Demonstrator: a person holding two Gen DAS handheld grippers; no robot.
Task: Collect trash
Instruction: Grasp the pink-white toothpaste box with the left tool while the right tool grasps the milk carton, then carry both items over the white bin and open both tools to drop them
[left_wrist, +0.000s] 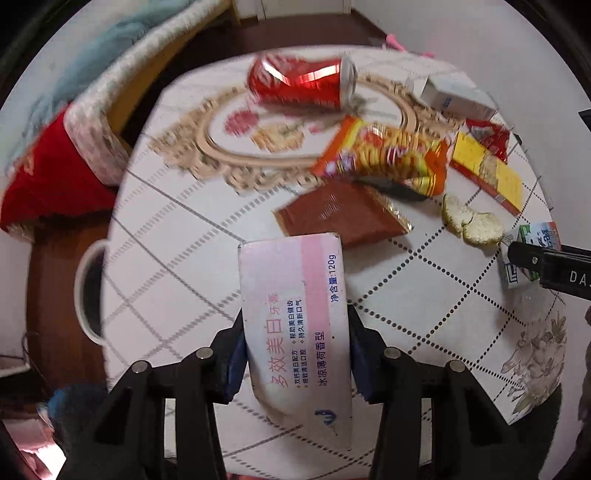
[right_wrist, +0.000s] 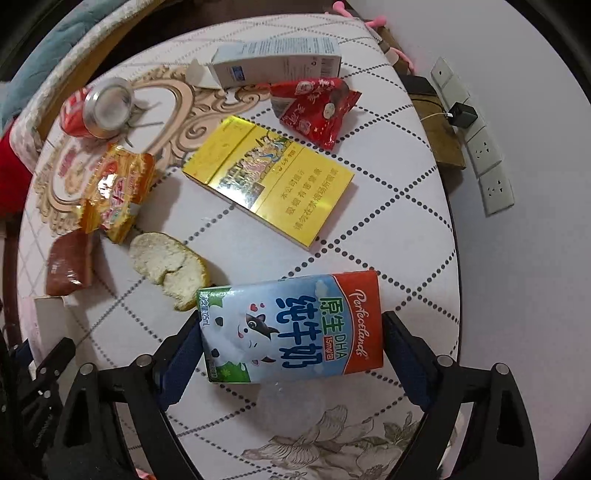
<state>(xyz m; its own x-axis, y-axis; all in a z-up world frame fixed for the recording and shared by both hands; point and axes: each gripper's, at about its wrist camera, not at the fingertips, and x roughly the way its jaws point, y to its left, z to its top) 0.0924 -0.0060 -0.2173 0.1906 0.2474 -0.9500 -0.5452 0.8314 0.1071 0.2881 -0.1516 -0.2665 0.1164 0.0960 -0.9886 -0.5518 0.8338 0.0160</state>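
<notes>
Partly, the pink-and-white cardboard toothpaste box (left_wrist: 295, 332) was cut off at the near edge of the left wrist view, and the far half of that view was blurred, so the crushed red drink can (left_wrist: 301, 83) showed only as a smear. The toothpaste box ran lengthwise away from the camera, its far end raised over the tabletop (left_wrist: 177, 236). The left gripper (left_wrist: 295, 354) pointed steeply down, its fingers (left_wrist: 232, 362) clamped on the box's long sides. The blue-and-red milk carton (right_wrist: 291, 328) lay flat on the tabletop at the near right, long axis crosswise between the fingers (right_wrist: 181, 358) of the right gripper (right_wrist: 291, 354). That gripper pointed straight down, fingers spread wide beside the carton's ends; whether they pressed it could not be told.
</notes>
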